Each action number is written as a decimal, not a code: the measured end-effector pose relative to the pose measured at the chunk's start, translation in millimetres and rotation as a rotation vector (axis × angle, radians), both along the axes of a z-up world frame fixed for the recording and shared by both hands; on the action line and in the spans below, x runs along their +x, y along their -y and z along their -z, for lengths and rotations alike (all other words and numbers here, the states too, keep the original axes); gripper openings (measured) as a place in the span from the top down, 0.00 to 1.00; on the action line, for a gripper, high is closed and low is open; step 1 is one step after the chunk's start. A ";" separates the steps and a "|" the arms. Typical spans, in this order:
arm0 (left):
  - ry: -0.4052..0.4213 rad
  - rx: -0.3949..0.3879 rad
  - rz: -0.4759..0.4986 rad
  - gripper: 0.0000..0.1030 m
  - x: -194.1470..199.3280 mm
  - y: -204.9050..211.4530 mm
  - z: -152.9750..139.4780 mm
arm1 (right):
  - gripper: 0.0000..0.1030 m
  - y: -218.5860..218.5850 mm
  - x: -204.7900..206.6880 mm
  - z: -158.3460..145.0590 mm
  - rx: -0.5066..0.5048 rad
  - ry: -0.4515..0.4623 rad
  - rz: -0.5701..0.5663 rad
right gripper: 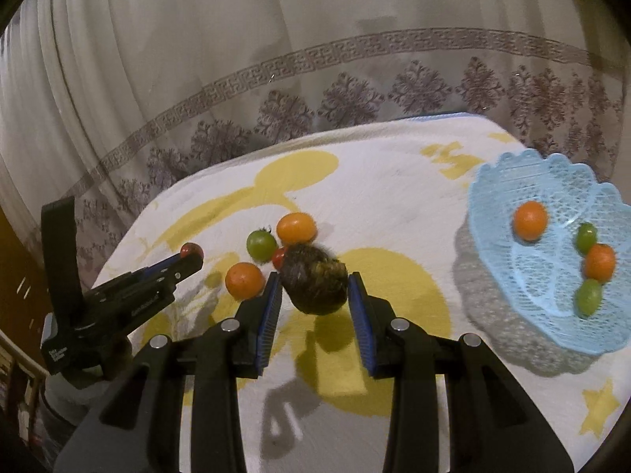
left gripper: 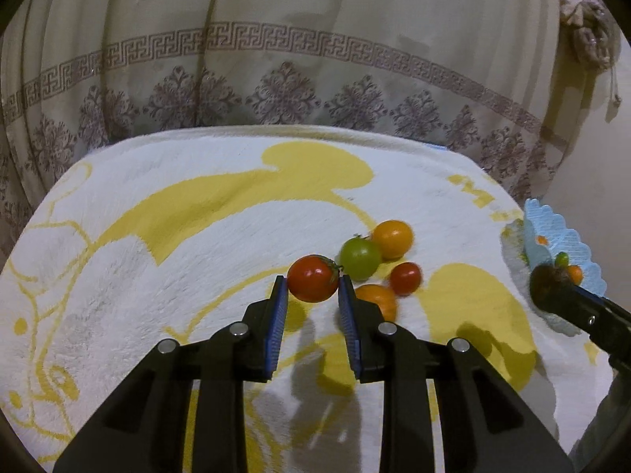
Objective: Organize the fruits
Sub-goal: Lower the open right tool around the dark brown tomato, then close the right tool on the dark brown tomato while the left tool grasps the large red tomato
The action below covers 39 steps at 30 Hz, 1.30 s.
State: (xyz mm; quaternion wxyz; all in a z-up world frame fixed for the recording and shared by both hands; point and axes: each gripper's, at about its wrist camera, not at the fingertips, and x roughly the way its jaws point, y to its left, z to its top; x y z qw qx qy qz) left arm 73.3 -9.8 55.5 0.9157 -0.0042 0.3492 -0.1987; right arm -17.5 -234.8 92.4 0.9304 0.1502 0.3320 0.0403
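My left gripper is shut on a red tomato and holds it above the cloth. Behind it lie a green tomato, an orange fruit, a small red tomato and another orange fruit. My right gripper is shut on a dark brown-green fruit above the cloth. In the right wrist view the light blue mesh basket at right holds two orange fruits and two green ones. The left gripper with its red tomato shows at left.
The table is covered by a white fluffy cloth with yellow patterns. A patterned curtain hangs right behind the table's far edge. The basket stands near the right edge of the table in the left wrist view.
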 end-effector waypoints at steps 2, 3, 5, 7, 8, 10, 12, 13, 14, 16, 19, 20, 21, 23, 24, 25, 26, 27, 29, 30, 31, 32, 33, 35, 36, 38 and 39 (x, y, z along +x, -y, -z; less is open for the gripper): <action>0.017 -0.004 0.010 0.74 -5.9 3.6 -6.0 | 0.65 7.8 -8.2 -5.8 -0.008 0.019 0.022; 0.022 -0.005 0.013 0.74 -7.8 4.9 -7.7 | 0.65 11.4 -11.6 -8.2 -0.010 0.026 0.030; 0.033 -0.008 0.019 0.74 -12.3 8.2 -11.8 | 0.65 19.7 -17.7 -12.2 -0.009 0.036 0.047; 0.042 -0.007 0.026 0.74 -15.5 12.2 -15.2 | 0.65 25.7 -22.2 -13.4 0.009 0.034 0.052; 0.045 -0.006 0.030 0.74 -16.5 13.5 -16.2 | 0.65 26.2 -23.1 -12.9 0.013 0.029 0.046; 0.049 -0.003 0.035 0.74 -18.5 15.7 -17.2 | 0.65 24.4 -26.4 -10.3 0.011 0.022 0.037; 0.050 -0.003 0.036 0.74 -19.3 16.1 -17.5 | 0.64 19.3 -29.0 -4.5 0.008 0.009 0.021; 0.050 -0.004 0.036 0.74 -19.4 16.1 -17.7 | 0.62 17.8 -29.3 -0.3 0.004 -0.004 0.020; 0.049 -0.005 0.035 0.74 -19.2 15.9 -17.7 | 0.57 16.5 -29.4 2.7 0.001 -0.012 0.021; 0.046 -0.007 0.031 0.74 -18.8 15.2 -17.7 | 0.55 14.9 -25.9 11.5 0.000 -0.040 0.022; 0.045 -0.015 0.026 0.74 -19.2 13.6 -18.9 | 0.49 10.5 -17.9 22.5 -0.012 -0.069 0.021; 0.046 -0.017 0.025 0.74 -19.0 13.2 -19.1 | 0.47 8.7 -13.3 26.0 -0.015 -0.076 0.020; 0.047 -0.019 0.024 0.74 -18.8 12.5 -19.2 | 0.47 7.3 -8.9 28.9 -0.023 -0.082 0.018; 0.046 -0.023 0.021 0.74 -18.3 11.2 -19.7 | 0.47 4.7 3.5 34.4 -0.057 -0.094 0.026; 0.045 -0.025 0.019 0.74 -17.9 10.8 -19.5 | 0.47 4.6 10.4 37.4 -0.067 -0.101 0.030; 0.044 -0.026 0.019 0.74 -17.8 10.6 -19.1 | 0.47 4.5 19.8 41.9 -0.080 -0.114 0.033; 0.043 -0.027 0.019 0.74 -17.7 10.6 -18.7 | 0.47 4.9 26.0 45.2 -0.091 -0.125 0.037; 0.042 -0.027 0.019 0.74 -17.4 10.3 -18.4 | 0.47 5.1 34.0 50.0 -0.106 -0.140 0.043; 0.040 -0.027 0.019 0.74 -17.1 10.2 -17.5 | 0.46 5.0 44.6 56.8 -0.143 -0.152 0.060; 0.040 -0.027 0.019 0.74 -16.9 10.2 -17.4 | 0.46 5.1 48.4 59.0 -0.163 -0.155 0.068; 0.040 -0.027 0.019 0.74 -16.9 10.2 -17.4 | 0.45 5.9 52.3 61.7 -0.171 -0.159 0.074; 0.040 -0.027 0.019 0.74 -16.8 10.1 -17.5 | 0.45 7.4 54.3 63.2 -0.171 -0.161 0.077; 0.039 -0.027 0.017 0.74 -16.8 10.0 -16.6 | 0.47 9.5 57.1 65.7 -0.167 -0.169 0.078; 0.035 -0.027 0.014 0.74 -16.0 10.0 -14.6 | 0.48 13.0 61.4 72.2 -0.151 -0.194 0.080; 0.034 -0.026 0.013 0.74 -15.7 10.0 -13.8 | 0.48 12.6 62.0 73.8 -0.159 -0.192 0.080; 0.032 -0.025 0.012 0.74 -15.3 10.3 -12.6 | 0.57 10.1 61.8 73.2 -0.175 -0.185 0.075; 0.032 -0.024 0.012 0.74 -15.4 10.5 -12.2 | 0.59 9.3 61.5 72.5 -0.182 -0.184 0.076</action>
